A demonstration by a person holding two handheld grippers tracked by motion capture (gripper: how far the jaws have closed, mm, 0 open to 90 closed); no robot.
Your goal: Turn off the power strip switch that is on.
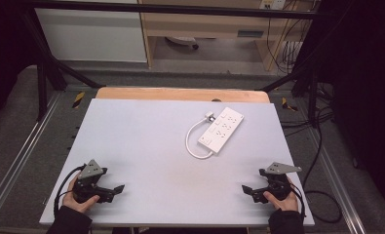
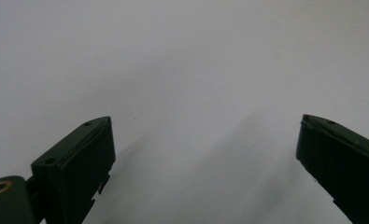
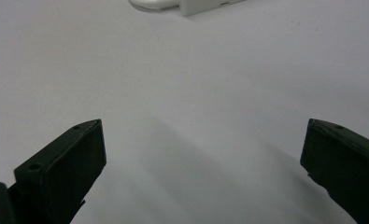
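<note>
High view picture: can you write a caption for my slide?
Two open grippers, left and right, rest on a white table near a white power strip with its cord looped.

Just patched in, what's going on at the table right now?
Nothing is being handled. A person holds the left gripper and the right gripper low at the near edge of the table, both open and empty, tips turned toward each other. A white power strip lies untouched toward the far right, its short cable looped beside it with the plug near its far end.
</note>
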